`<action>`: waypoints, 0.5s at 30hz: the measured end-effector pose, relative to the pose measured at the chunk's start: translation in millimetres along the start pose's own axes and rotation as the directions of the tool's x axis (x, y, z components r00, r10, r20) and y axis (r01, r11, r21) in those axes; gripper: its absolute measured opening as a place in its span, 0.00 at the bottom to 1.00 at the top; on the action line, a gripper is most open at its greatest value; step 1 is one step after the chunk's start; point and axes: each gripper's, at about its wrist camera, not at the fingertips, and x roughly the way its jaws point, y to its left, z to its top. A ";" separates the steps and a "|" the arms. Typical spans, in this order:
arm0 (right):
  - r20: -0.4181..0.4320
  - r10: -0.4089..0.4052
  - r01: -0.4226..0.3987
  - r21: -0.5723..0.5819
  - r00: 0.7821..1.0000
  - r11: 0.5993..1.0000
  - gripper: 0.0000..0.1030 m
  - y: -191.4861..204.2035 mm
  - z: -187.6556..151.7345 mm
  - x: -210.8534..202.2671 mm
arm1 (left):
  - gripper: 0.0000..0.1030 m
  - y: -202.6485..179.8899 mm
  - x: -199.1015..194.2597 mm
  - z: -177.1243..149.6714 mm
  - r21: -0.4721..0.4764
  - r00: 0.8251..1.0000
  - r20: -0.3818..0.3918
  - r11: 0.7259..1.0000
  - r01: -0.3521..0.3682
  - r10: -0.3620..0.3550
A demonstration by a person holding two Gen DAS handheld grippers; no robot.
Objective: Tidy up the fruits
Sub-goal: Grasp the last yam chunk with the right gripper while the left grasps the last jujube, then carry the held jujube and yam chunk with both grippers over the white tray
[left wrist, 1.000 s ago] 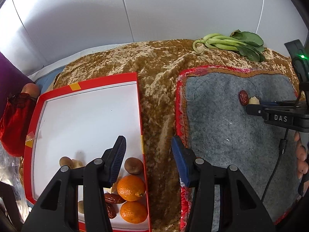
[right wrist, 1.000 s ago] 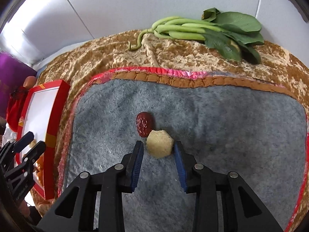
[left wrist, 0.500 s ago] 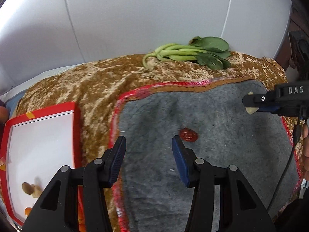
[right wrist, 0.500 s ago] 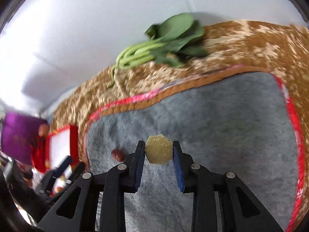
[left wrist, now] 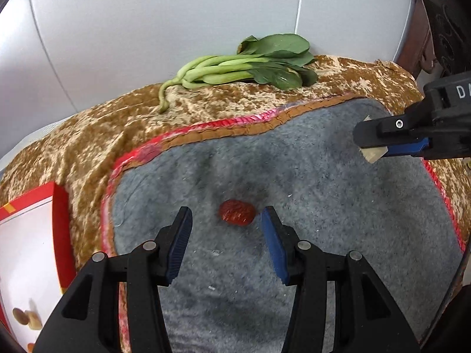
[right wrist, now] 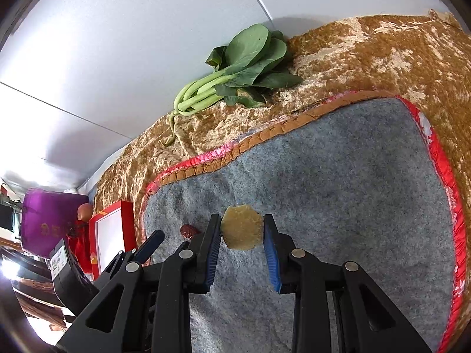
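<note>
A red jujube [left wrist: 237, 212] lies on the grey felt mat [left wrist: 323, 206]; it also shows in the right wrist view [right wrist: 187, 231]. My left gripper [left wrist: 226, 229] is open, low over the mat, with the jujube just ahead between its fingertips. My right gripper [right wrist: 242, 232] is shut on a pale yellow hexagonal fruit piece [right wrist: 242, 231] and holds it above the mat; the piece also shows in the left wrist view [left wrist: 373, 153], at the far right. A red-rimmed white tray [left wrist: 35, 235] with small fruits [left wrist: 26, 317] sits at the left.
A bunch of green leafy stalks [left wrist: 250, 64] lies on the gold-brown cloth [left wrist: 88, 135] by the white wall. A purple box [right wrist: 47, 220] and a red bag [right wrist: 78, 244] stand beyond the tray. The mat has a raised red border [left wrist: 206, 126].
My left gripper swung right from the tray to the mat and closed in on the jujube. My right gripper lifted the yellow piece off the mat and carried it up and to the right.
</note>
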 end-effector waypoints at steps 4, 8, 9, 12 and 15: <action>-0.016 -0.011 0.011 -0.020 1.000 1.000 0.27 6.9 -3.7 8.9 | 0.46 0.8 11.3 4.4 -0.025 1.000 -0.014 1.000 0.016 -0.016; -0.028 -0.019 0.018 -0.031 0.999 0.999 0.27 12.6 -5.5 17.7 | 0.42 1.5 20.7 6.3 -0.038 0.999 -0.031 0.999 0.033 -0.034; -0.029 -0.019 0.019 -0.034 0.999 0.999 0.27 13.2 -5.8 18.9 | 0.34 1.6 22.7 6.4 -0.037 0.999 -0.033 0.999 0.030 -0.031; -0.030 -0.025 0.024 -0.038 0.999 0.999 0.27 14.4 -7.3 21.4 | 0.26 4.3 24.4 6.1 -0.042 0.998 -0.037 0.998 0.042 -0.043; -0.031 -0.026 0.024 -0.038 0.999 0.999 0.27 14.4 -7.6 21.8 | 0.26 3.6 21.1 5.1 -0.029 0.998 -0.029 0.998 0.052 -0.053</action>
